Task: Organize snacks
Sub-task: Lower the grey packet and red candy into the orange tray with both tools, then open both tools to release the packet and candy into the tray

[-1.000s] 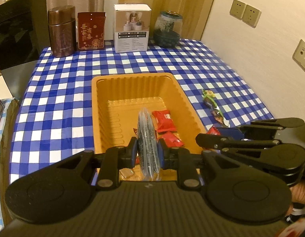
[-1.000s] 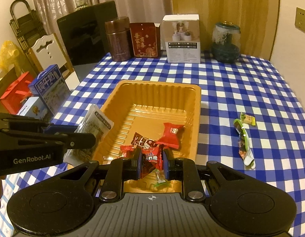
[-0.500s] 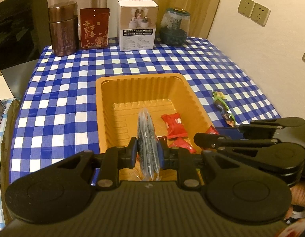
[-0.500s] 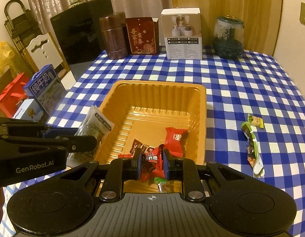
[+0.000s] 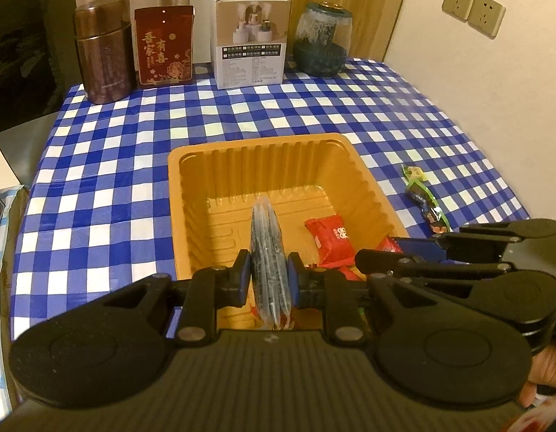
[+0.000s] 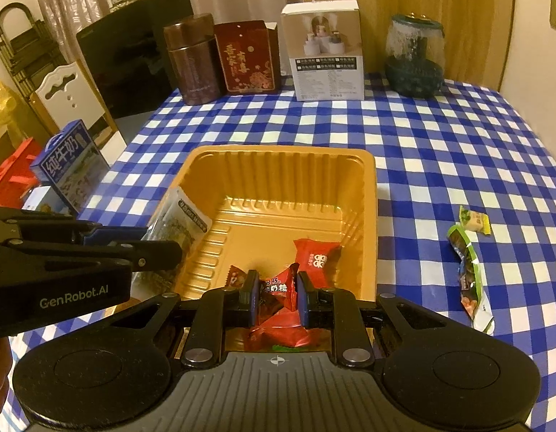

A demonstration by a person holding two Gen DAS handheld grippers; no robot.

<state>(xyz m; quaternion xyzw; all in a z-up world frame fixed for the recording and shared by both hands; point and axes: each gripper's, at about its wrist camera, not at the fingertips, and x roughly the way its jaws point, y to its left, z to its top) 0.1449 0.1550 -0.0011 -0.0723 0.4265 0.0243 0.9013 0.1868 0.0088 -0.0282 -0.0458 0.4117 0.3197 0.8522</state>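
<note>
The left gripper (image 5: 269, 279) clenches a clear packet (image 5: 269, 252) edge-up over the orange tray's (image 5: 191, 216) near-left corner; lower it flat before letting go. The right gripper (image 6: 276, 298) grasps a red candy (image 6: 276, 286) above the tray's near edge; release low, clear of the wrappers inside.

A: The bench cloth (image 6: 421, 151) is checked blue and white, the tray (image 6: 367, 194) plain orange-yellow.

B: The candy packets (image 6: 315, 255) are red with white print; the wrappers (image 6: 468, 266) green; each tool (image 5: 269, 273) black with blue pads (image 5: 244, 270).
</note>
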